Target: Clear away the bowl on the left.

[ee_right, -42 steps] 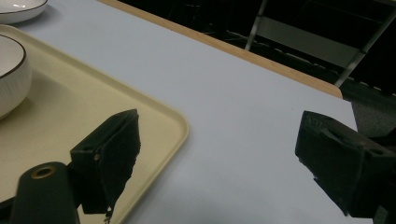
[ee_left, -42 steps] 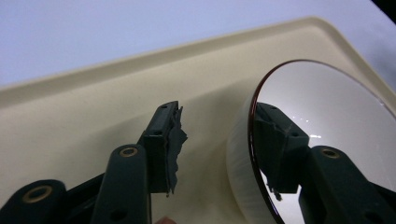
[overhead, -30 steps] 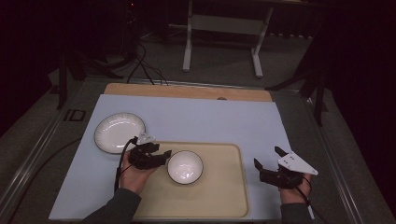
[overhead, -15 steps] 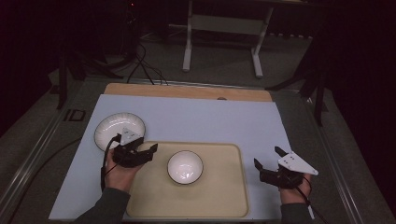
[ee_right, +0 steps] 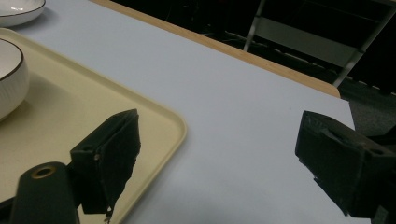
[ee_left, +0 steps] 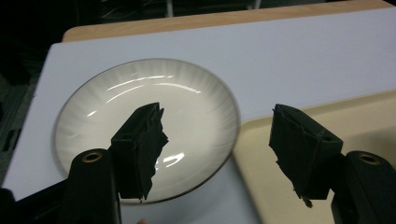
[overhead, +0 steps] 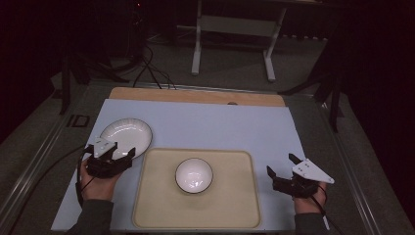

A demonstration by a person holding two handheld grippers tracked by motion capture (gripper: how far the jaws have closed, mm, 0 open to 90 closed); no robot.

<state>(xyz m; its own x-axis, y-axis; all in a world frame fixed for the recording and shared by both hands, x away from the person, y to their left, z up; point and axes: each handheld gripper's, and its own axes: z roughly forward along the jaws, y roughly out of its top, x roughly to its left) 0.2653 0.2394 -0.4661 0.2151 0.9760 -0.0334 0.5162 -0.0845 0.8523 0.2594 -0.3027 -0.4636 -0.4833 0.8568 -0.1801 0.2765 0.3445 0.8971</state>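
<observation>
Left gripper point(overhead: 121, 157): fingers apart, poised over plate point(overhead: 126, 137) rim. Right gripper point(overhead: 281, 172): fingers apart, idle. Risk: plate slipped or chipped if pinched off-centre.

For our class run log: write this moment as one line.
left gripper: open, over plate edge | right gripper: open, beside tray | bowl: on tray

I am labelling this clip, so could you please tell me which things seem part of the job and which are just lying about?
Likely in play:
- left gripper, open by the plate
- bowl on the tray
- right gripper, open

Just about:
- metal stand
- floor cables
</observation>
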